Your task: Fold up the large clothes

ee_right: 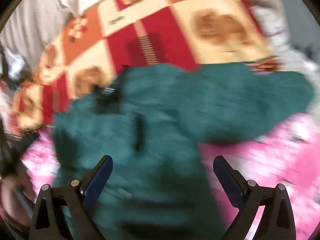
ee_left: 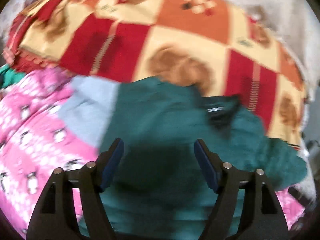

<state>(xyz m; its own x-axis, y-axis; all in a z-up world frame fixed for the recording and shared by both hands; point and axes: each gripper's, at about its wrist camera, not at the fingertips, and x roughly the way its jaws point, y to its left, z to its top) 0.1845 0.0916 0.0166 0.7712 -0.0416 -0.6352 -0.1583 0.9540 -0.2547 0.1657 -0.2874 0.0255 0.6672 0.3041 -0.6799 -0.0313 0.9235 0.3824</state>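
Observation:
A large teal garment (ee_left: 160,116) lies spread on a pink patterned blanket (ee_left: 30,124); it also shows in the right wrist view (ee_right: 180,104). A black buckle-like part (ee_left: 222,108) sits on its far edge, also seen in the right wrist view (ee_right: 106,94). A dark slit (ee_right: 139,132) shows on the garment. My left gripper (ee_left: 159,146) is open just above the teal cloth, holding nothing. My right gripper (ee_right: 163,162) is open above the cloth, empty. Both views are blurred by motion.
A red, orange and cream checked blanket (ee_left: 160,36) lies behind the garment, also in the right wrist view (ee_right: 160,30). A light blue cloth (ee_left: 90,104) lies left of the teal garment. White bedding (ee_right: 40,20) lies beyond. Dark objects (ee_right: 8,150) sit at the left edge.

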